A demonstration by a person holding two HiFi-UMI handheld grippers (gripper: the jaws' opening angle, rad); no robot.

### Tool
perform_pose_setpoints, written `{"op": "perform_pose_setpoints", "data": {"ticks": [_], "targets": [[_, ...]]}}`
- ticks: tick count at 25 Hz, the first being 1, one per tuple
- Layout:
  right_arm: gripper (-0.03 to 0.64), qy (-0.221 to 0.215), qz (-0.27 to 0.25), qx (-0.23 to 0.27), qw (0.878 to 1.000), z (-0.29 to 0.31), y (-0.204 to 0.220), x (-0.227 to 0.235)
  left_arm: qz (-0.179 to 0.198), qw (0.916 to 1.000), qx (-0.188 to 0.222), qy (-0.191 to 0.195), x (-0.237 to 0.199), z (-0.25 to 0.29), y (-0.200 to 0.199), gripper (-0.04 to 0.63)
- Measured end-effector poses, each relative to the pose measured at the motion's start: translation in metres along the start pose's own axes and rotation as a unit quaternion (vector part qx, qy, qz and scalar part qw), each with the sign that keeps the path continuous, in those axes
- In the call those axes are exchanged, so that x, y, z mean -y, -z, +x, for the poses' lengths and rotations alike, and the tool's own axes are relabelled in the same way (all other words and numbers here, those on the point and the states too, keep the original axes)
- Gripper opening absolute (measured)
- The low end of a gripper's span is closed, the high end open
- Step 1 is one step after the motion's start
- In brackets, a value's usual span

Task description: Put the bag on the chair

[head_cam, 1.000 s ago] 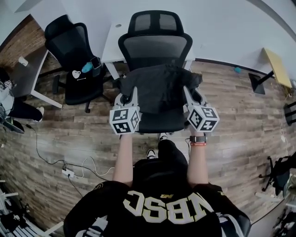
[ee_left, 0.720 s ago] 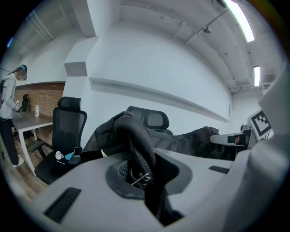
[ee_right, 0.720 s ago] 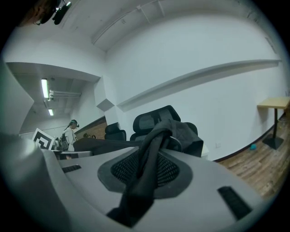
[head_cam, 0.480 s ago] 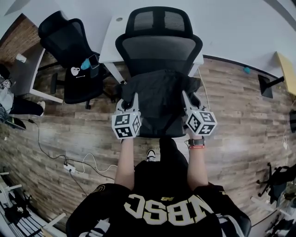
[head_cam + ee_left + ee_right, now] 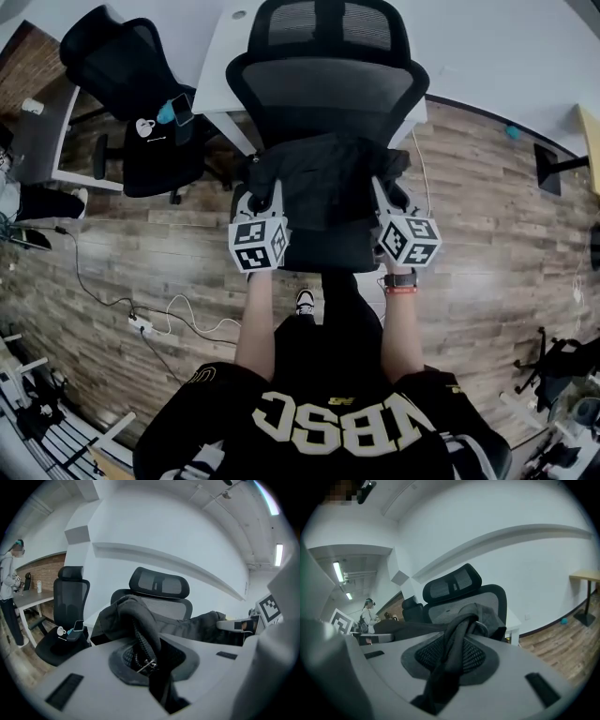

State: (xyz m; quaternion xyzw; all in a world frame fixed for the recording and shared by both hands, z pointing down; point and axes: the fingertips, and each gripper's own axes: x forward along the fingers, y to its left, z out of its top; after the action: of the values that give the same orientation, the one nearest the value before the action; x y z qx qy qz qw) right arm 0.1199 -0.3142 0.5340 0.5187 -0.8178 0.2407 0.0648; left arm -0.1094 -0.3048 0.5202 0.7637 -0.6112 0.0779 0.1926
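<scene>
A black bag [image 5: 323, 183] hangs stretched between my two grippers, right over the seat of a black mesh office chair [image 5: 319, 84]. My left gripper [image 5: 255, 199] is shut on the bag's left edge; in the left gripper view the zipper and fabric [image 5: 140, 644] are pinched between its jaws. My right gripper [image 5: 392, 195] is shut on the bag's right edge, where a fold of dark fabric [image 5: 452, 658] is clamped between its jaws. The chair's seat [image 5: 323, 253] shows just below the bag. The chair's headrest [image 5: 159, 582] [image 5: 452, 588] rises behind the bag in both gripper views.
A second black office chair [image 5: 141, 103] with small items on its seat stands to the left. A white desk [image 5: 225, 56] is behind the chair. Cables and a power strip [image 5: 141, 328] lie on the wood floor. A person [image 5: 9, 597] stands far left.
The chair has come nearer and fills more of the head view. Both grippers, still holding the bag, have moved forward over the seat.
</scene>
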Motion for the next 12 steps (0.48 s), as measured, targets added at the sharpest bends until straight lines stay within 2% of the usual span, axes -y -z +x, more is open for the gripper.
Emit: {"op": "perform_pose_setpoints", "data": {"ticks": [6,12], "targets": [[0.100,0.030,0.008,-0.070,0.997,0.040,0.032,0.025,-0.003,0.9988,-0.048,-0.011,-0.009,0.038,0.029,0.056],[0.098,0.047,0.019,-0.128,0.990,0.069,0.065,0.042,-0.017,0.9940,-0.106,-0.021,-0.021,0.063,0.077,0.064]]}}
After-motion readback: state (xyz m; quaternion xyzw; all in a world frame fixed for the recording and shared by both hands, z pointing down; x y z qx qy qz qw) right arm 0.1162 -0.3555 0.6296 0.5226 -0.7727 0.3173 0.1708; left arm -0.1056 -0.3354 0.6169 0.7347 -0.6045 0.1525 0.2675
